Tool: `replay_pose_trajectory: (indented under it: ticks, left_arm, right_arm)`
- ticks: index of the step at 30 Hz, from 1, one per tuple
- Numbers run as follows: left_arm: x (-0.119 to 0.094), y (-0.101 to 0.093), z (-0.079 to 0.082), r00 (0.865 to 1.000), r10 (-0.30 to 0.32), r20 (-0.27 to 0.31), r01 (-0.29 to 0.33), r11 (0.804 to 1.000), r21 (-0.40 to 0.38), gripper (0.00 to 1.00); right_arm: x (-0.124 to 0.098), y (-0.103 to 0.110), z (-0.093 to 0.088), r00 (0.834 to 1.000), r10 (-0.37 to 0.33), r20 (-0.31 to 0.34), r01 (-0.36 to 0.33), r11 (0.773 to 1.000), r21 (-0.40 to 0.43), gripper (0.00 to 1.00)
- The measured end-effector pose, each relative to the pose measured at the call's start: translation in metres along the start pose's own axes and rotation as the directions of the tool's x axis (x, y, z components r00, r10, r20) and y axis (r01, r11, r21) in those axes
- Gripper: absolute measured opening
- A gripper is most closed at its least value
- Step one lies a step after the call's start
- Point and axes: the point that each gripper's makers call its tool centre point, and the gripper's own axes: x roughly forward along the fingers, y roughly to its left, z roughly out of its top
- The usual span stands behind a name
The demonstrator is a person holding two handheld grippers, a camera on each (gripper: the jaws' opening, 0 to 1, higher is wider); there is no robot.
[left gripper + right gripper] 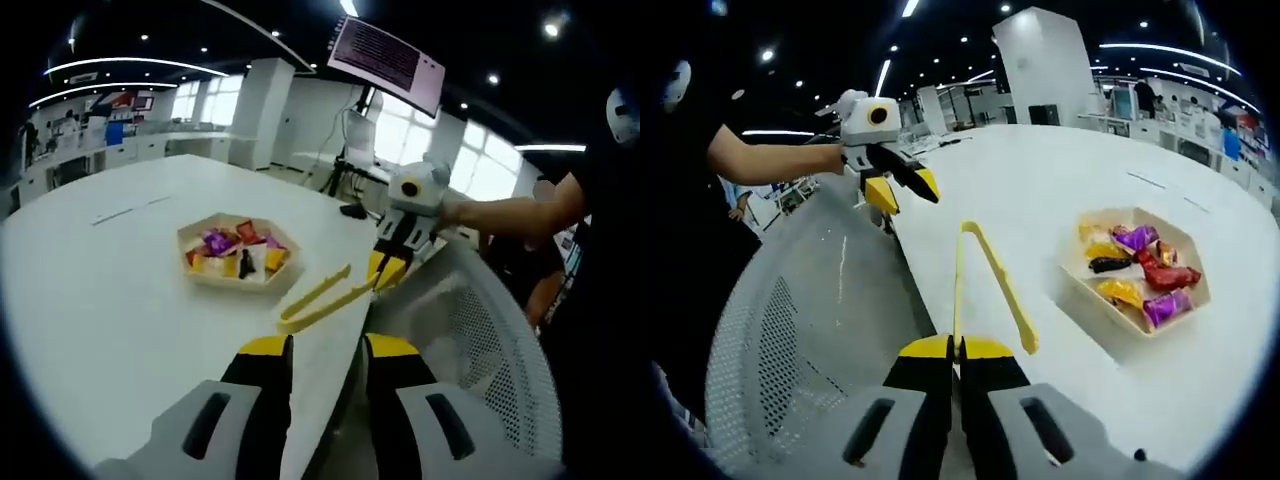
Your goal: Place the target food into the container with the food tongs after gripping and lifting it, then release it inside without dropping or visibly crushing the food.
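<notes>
Right gripper [957, 345] has its yellow-tipped jaws pinched together near the table edge. Left gripper [328, 348] hangs with jaws spread apart, nothing between them. Each one's held out on a bare forearm [510, 212], black sleeve above.

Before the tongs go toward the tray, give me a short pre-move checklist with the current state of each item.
1. Right tool shut on the yellow tongs: ok, its jaws are closed on the joined end.
2. Tong arms spread and ready to take food: ok, the two arms fork apart.
3. Tongs free of food: ok, nothing between the tips.
4. Wrapped snacks within the hexagonal tray on the white table: ok, none lie outside it.
5. Left tool out of the tongs' path: ok, open, holding nothing, at the table edge.
6. Which snack is the target, and where the receiving container is: cannot tell.
</notes>
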Motion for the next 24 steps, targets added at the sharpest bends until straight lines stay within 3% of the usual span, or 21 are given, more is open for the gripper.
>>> replay_pose_trajectory:
  ticks: [6, 9, 12, 19, 21, 24]
  left_arm:
    - [0.002, -0.003, -0.008, 1.000, 0.007, -0.019, -0.007, 1.000, -0.023, 0.24]
    - [0.001, -0.002, -0.007, 1.000, 0.021, 0.005, -0.020, 0.999, -0.047, 0.25]
    - [0.001, -0.001, -0.007, 0.999, 0.030, 0.013, -0.029, 0.998, -0.058, 0.25]
    - [0.002, -0.002, -0.022, 0.997, 0.049, -0.055, -0.050, 0.999, -0.014, 0.26]
    - [0.001, -0.003, -0.023, 0.997, 0.048, -0.058, -0.049, 0.999, -0.017, 0.26]
    - [-0.001, -0.005, -0.024, 0.997, 0.046, -0.056, -0.048, 0.999, -0.022, 0.26]
  right_arm:
    - [0.013, -0.012, -0.019, 0.993, -0.003, -0.114, -0.005, 0.997, -0.075, 0.01]
    - [0.017, -0.017, -0.024, 0.988, -0.004, -0.153, -0.014, 0.993, -0.118, 0.01]
    - [0.018, -0.023, -0.022, 0.989, -0.011, -0.148, -0.008, 0.992, -0.130, 0.01]
    - [0.023, -0.031, -0.040, 0.982, -0.037, -0.185, 0.008, 0.988, -0.155, 0.02]
    - [0.025, -0.032, -0.039, 0.985, -0.033, -0.167, -0.005, 0.975, -0.221, 0.02]
    - [0.021, -0.036, -0.041, 0.981, -0.057, -0.188, 0.018, 0.979, -0.205, 0.03]
